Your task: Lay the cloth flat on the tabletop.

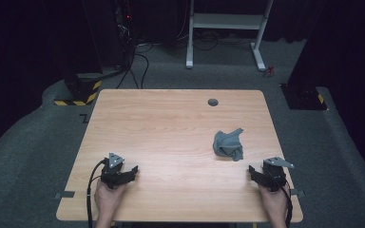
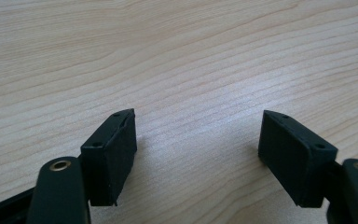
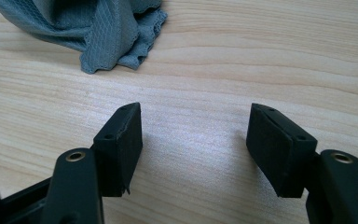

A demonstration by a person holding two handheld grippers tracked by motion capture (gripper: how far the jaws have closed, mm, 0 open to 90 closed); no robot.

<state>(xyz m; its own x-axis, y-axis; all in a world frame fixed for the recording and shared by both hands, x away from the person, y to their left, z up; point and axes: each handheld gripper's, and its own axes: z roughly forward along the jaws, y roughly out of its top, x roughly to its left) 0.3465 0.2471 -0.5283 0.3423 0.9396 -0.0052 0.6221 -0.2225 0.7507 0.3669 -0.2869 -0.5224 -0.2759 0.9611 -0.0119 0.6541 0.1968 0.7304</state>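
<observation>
Both tongs wait parted at the near edge, a grey cloth lying ahead of the right pair.

Left tongs (image 1: 132,172) and right tongs (image 1: 254,172) rest low over the wooden surface (image 1: 171,123), each held in a hand, jaws spread wide with nothing between them (bare wood shows in both gaps). Crumpled in a heap, the grey cloth (image 1: 228,144) sits on the right half of the surface, near the right tongs but apart from them, its mesh hem (image 3: 121,51) just beyond their tips.

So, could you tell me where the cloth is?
High view: the cloth lies crumpled right of the table's centre, just ahead of the right gripper.
</observation>
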